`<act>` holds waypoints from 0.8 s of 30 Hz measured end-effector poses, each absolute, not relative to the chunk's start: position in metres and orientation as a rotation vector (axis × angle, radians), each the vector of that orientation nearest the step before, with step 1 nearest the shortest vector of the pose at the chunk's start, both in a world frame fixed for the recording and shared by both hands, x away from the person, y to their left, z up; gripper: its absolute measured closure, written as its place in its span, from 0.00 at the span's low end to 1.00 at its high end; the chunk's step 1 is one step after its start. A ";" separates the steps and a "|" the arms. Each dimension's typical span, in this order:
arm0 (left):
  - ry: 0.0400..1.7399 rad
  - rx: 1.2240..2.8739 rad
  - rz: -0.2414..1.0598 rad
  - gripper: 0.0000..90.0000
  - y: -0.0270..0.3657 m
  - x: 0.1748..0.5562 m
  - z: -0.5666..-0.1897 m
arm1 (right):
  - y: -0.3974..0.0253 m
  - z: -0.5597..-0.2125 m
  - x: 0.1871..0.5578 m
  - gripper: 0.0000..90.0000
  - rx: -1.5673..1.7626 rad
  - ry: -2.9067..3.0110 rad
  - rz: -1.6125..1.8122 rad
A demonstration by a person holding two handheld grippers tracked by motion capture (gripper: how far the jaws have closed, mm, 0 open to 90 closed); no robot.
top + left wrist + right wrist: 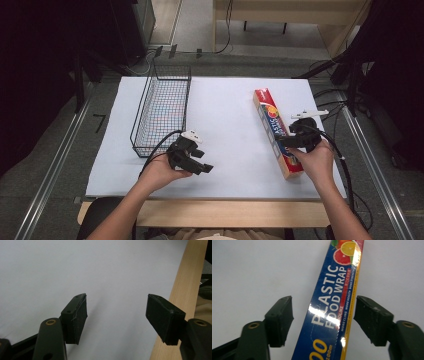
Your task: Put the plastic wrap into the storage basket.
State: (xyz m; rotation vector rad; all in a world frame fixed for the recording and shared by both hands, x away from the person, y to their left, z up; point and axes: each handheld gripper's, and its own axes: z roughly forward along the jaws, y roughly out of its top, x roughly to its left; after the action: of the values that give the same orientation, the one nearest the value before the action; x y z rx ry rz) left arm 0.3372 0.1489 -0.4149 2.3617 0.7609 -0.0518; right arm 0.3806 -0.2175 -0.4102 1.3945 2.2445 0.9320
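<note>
Right gripper [292,136] over the wrap box [276,131]; left gripper [197,162] idle.

Box lies flat on the white mat [225,120], right side, long axis running away from the person, well apart from the wire basket [162,107] at left. Right gripper [323,320] spread, one jaw each side of the box [332,312], not touching it. Left gripper [116,317] spread over bare mat [75,270] near the table edge [185,290], holding nothing.
</note>
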 end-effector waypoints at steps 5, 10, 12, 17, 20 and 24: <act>0.755 2.367 -0.055 0.38 0.148 0.336 -0.415 | -0.212 -0.419 0.396 0.23 1.493 2.250 0.880; 0.707 2.356 -0.033 0.38 0.147 0.334 -0.412 | -0.209 -0.433 0.406 0.23 1.510 2.259 0.767; 0.705 2.354 -0.035 0.38 0.146 0.333 -0.411 | -0.208 -0.438 0.407 0.23 1.520 2.271 0.745; 0.703 2.363 -0.038 0.38 0.146 0.333 -0.412 | -0.202 -0.448 0.409 0.25 1.540 2.317 0.681; 0.709 2.367 -0.042 0.38 0.146 0.334 -0.413 | -0.205 -0.449 0.410 0.29 1.576 2.314 0.698; 0.709 2.383 -0.046 0.38 0.144 0.334 -0.415 | -0.203 -0.452 0.413 0.33 1.599 2.353 0.662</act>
State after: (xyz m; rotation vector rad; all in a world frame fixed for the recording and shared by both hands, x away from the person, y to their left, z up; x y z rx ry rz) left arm 0.3337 0.1444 -0.4149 2.3832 0.7090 -0.0457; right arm 0.4134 -0.2029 -0.4517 1.5987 2.3526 0.6620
